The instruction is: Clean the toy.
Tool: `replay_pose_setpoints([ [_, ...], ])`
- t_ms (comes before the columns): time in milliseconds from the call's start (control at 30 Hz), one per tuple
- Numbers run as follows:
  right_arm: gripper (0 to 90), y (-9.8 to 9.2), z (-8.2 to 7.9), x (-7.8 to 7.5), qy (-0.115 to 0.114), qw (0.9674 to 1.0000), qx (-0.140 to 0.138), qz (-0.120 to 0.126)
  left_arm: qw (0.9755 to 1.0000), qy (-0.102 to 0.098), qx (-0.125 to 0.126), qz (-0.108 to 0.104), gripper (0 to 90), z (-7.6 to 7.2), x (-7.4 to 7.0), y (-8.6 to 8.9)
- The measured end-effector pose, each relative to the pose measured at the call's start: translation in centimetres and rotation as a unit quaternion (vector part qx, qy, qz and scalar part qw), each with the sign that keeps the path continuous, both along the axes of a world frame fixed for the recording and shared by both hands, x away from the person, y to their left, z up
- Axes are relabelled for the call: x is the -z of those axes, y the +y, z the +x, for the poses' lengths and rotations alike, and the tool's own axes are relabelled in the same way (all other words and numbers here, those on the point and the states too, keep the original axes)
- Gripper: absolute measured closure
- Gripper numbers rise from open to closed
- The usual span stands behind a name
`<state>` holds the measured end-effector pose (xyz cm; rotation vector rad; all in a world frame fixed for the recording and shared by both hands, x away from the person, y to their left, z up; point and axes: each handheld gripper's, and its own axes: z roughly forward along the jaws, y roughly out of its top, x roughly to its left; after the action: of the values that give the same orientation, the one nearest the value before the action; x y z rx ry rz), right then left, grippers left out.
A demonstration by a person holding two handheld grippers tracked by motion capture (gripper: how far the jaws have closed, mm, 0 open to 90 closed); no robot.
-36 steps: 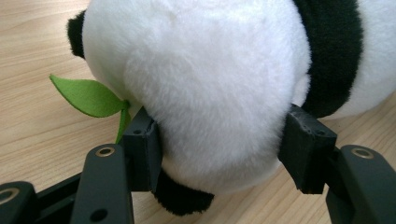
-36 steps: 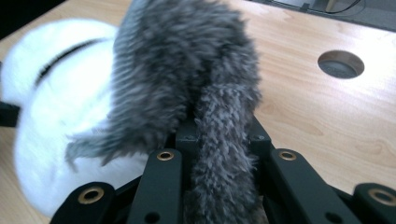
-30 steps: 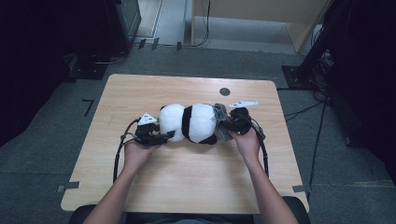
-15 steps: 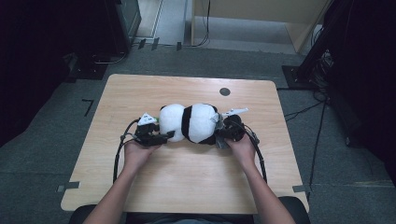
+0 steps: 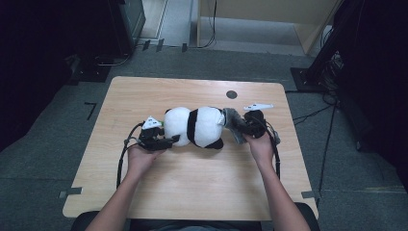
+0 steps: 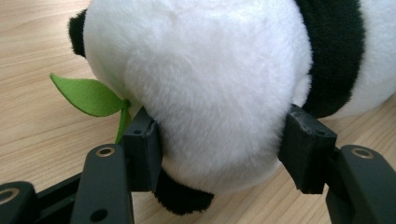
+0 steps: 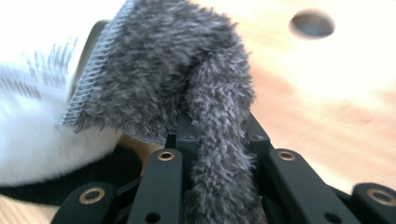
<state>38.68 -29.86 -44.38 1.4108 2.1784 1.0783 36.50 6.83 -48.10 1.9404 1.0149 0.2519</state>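
The left gripper (image 5: 168, 140) is clamped on the white rounded end of a plush panda (image 5: 195, 126); in the left gripper view its two black jaws press into the fur from either side, denting it, with the left gripper (image 6: 219, 149) straddling the panda (image 6: 205, 79). A small green felt leaf (image 6: 88, 95) sticks out of the plush beside one jaw. The right gripper (image 5: 239, 131) is closed tight on a piece of fuzzy grey cloth (image 5: 233, 122) at the panda's other end; in the right gripper view the cloth (image 7: 187, 74) is pinched between the jaws of the right gripper (image 7: 217, 140) and bunches up above them, its stitched edge lying against the white plush (image 7: 37, 126). The panda lies on its side, lengthwise across the middle of a light wooden table (image 5: 192, 192), white with a black band around its body. A person's left hand (image 5: 139, 159) and right hand (image 5: 262, 147) hold the grippers from the near side. A small dark round hole (image 5: 232, 94) sits in the tabletop beyond the panda.
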Motion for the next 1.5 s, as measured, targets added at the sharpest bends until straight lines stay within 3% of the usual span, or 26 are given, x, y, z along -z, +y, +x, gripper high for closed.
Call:
replay_pose_setpoints([
  [200,74.9,0.1,0.2,-3.2,-0.044,0.9989,0.004,0.017,1.0000,-0.001,0.001,0.002,38.3,0.0,-0.1,0.0],
  [400,74.8,2.5,0.3,-4.6,-0.050,0.9981,-0.033,0.015,1.0000,0.000,0.002,0.003,38.3,-0.1,-0.2,-0.1],
  [567,74.8,4.2,0.2,-4.0,-0.045,0.9976,-0.052,-0.004,1.0000,0.002,0.001,0.003,38.4,-0.1,-0.1,0.0],
  [1067,74.6,3.3,-0.4,-1.8,-0.031,0.9982,-0.043,0.028,1.0000,-0.001,0.001,0.001,38.2,-0.1,0.0,0.0],
  [1500,74.4,2.9,-0.9,-0.1,-0.015,0.9987,-0.037,0.030,1.0000,0.000,0.001,-0.006,37.9,0.0,0.2,0.1],
])
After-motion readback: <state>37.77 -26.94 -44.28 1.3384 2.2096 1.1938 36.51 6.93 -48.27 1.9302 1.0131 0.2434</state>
